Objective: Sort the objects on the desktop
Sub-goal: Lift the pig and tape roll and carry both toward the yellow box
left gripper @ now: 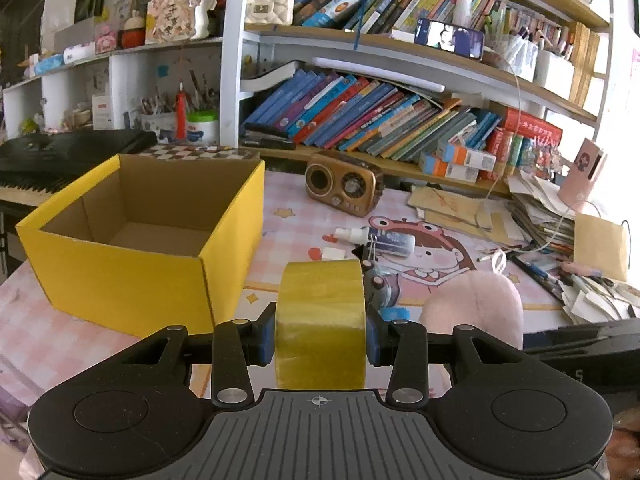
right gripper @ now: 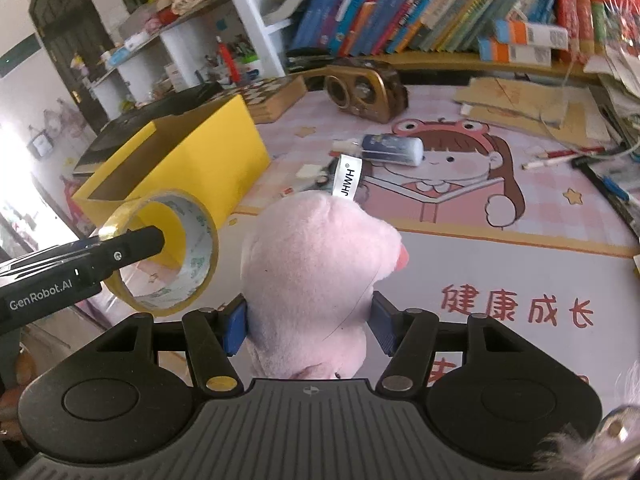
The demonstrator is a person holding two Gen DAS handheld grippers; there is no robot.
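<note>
Left wrist: left gripper (left gripper: 320,334) jaws clamp tape (left gripper: 321,320) across its flat sides, held above worktop near box (left gripper: 132,240). Tape stiff, light, slick; side grip suits.

Right wrist: right gripper (right gripper: 308,326) jaws pinch plush (right gripper: 316,268) above worktop's front edge. Soft, light, compressible; squeeze mid-body.

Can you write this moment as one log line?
left gripper: shut on tape roll | right gripper: shut on pink plush toy | yellow box: open, looks empty
</note>
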